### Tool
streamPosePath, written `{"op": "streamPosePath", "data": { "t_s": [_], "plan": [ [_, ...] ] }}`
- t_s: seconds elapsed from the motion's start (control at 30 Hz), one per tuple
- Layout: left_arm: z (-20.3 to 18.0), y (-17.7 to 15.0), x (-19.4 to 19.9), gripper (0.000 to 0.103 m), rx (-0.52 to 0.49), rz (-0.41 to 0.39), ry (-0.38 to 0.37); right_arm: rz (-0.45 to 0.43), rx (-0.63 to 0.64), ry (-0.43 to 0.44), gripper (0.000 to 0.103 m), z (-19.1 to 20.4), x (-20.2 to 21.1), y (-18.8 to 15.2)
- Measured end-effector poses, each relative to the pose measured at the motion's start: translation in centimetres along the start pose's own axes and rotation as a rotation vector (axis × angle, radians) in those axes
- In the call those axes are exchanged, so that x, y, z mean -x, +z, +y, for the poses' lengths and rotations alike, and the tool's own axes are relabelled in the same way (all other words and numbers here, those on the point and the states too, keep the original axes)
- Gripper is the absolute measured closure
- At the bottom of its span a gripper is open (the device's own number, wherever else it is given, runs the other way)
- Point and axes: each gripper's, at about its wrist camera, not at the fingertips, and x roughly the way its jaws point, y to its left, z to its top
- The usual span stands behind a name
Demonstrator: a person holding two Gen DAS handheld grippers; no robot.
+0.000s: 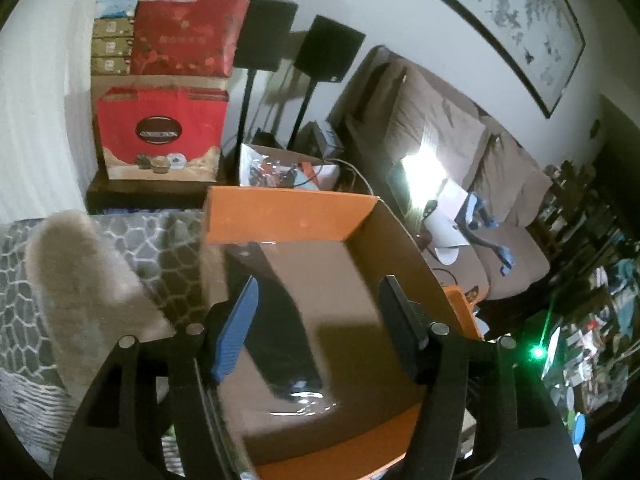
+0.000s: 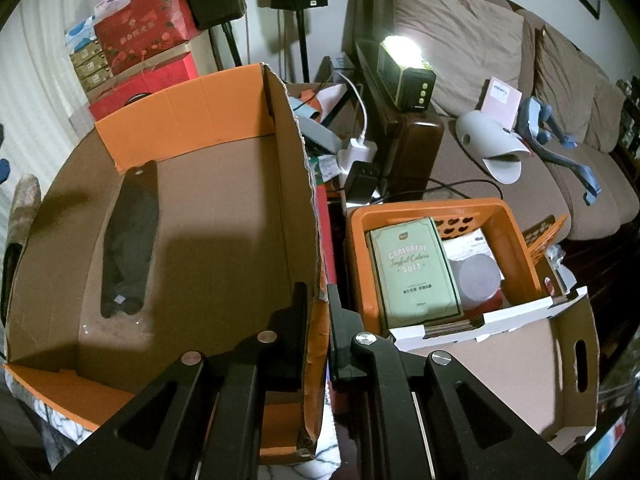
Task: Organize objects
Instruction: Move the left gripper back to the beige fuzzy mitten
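Orange-lined box (image 2: pixel 224 184) sits open with one dark bundle (image 2: pixel 128 244) lying inside near its left wall. The right claw (image 2: pixel 318 320) is clenched on the box's right wall, while the left claw (image 1: pixel 316 332) hangs released above the interior. Steadying that wall firmly, I judge, keeps the box from sliding as more goes in.

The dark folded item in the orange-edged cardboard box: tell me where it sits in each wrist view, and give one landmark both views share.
Left wrist: the dark folded item lies on the floor of the cardboard box, low centre, between the open left hand-held gripper fingers.
Right wrist: the dark folded item is centre-left, along the box's left side.
Shared landmark: the red gift boxes, upper left.
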Motion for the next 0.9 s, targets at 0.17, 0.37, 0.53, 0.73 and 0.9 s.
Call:
{"op": "streamPosePath", "data": {
  "t_s": [0.17,0.37,0.53,0.73,0.9],
  "plan": [
    [2.5,0.0,1.8,0.038,0.009,-0.001,0.030,0.001,-0.002,0.003,0.095,-0.1,0.0,0.0],
    [6.5,-0.7,4.0,0.027,0.046,0.000,0.092,0.001,0.000,-0.001,0.095,0.1,0.0,0.1],
    [9.8,-1.5,5.4,0.013,0.096,-0.005,0.139,0.001,0.000,-0.001,0.095,0.1,0.0,0.1],
    [14.1,-3.0,6.1,0.007,0.169,0.021,0.177,0.001,0.001,-0.002,0.095,0.1,0.0,0.1],
    [17.5,-4.9,5.8,0.007,0.250,0.060,0.185,0.000,0.003,-0.005,0.094,0.1,0.0,0.1]
  ]
}}
